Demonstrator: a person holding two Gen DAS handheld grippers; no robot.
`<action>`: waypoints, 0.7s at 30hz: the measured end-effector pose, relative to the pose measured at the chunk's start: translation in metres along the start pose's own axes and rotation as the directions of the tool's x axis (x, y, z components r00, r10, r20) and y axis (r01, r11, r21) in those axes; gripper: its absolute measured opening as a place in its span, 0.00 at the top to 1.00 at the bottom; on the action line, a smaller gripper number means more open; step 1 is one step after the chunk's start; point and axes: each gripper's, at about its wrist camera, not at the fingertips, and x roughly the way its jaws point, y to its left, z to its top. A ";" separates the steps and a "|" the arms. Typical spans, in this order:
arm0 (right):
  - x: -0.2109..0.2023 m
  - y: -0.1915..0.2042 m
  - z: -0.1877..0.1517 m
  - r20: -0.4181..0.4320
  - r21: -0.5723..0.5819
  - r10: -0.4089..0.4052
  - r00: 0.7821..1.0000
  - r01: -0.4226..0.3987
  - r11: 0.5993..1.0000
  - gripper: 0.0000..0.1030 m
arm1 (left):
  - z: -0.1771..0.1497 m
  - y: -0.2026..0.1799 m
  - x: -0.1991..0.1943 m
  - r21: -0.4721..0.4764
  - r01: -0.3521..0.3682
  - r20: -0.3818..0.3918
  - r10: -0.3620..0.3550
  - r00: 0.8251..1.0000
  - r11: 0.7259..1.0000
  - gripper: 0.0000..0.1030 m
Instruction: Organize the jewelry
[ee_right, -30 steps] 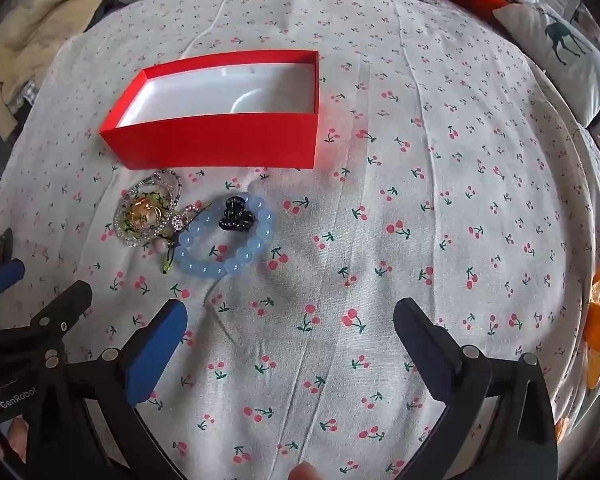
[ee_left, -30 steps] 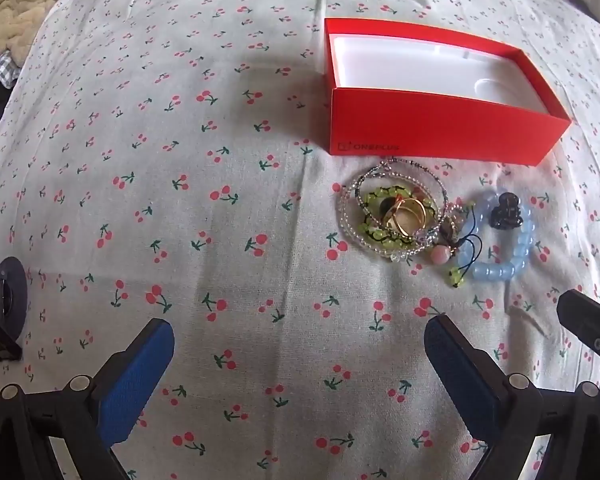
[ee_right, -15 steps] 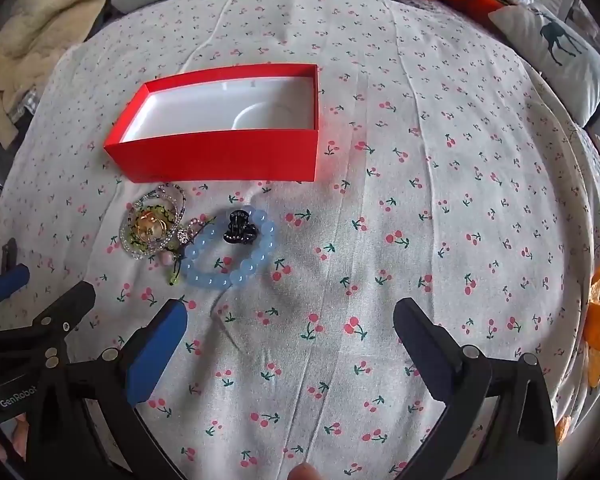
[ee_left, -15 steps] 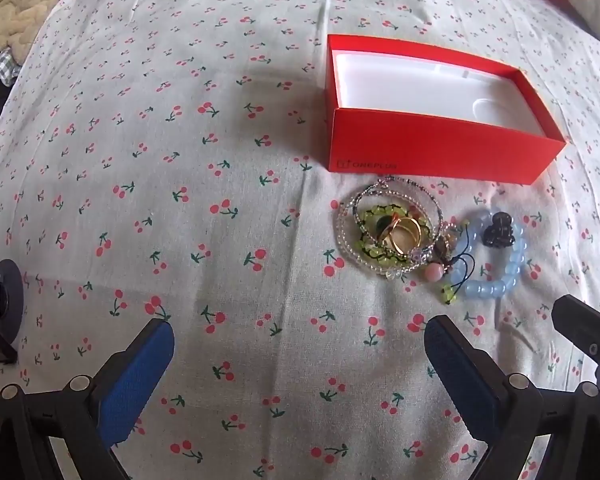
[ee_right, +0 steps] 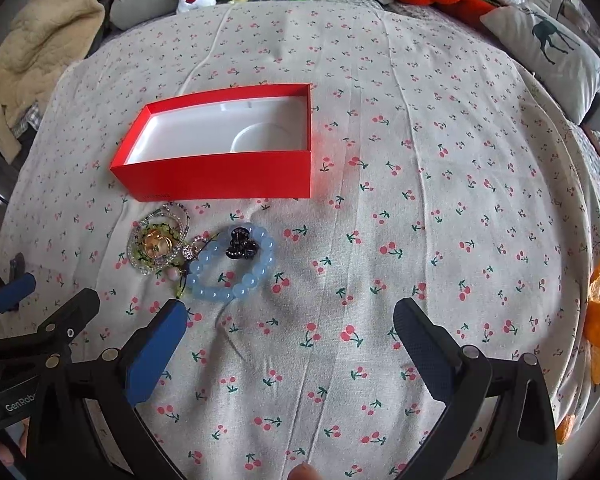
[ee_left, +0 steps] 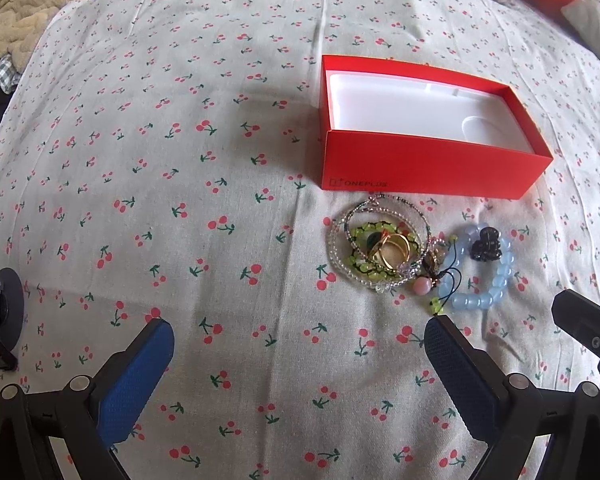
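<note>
Holding: nothing, both your grippers gape wide.
Left gripper [ee_left: 298,338]: jewelry pile [ee_left: 384,254] sits just past its right finger [ee_left: 456,372].
Right gripper [ee_right: 290,316]: blue bracelet [ee_right: 232,266] just beyond its left finger [ee_right: 156,354].
Red box [ee_right: 220,176]: behind the pile.
</note>
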 end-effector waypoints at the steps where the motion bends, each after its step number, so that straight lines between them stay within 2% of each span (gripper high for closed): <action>1: 0.000 0.000 0.000 0.001 0.000 0.000 1.000 0.000 1.000 0.00 | 0.000 0.000 -0.001 0.001 0.000 0.001 0.000 1.000 1.000 0.00; 21: -0.003 -0.005 0.000 0.006 0.018 -0.001 1.000 0.001 1.000 0.00 | 0.000 -0.002 -0.010 0.011 0.004 0.008 -0.004 1.000 1.000 0.00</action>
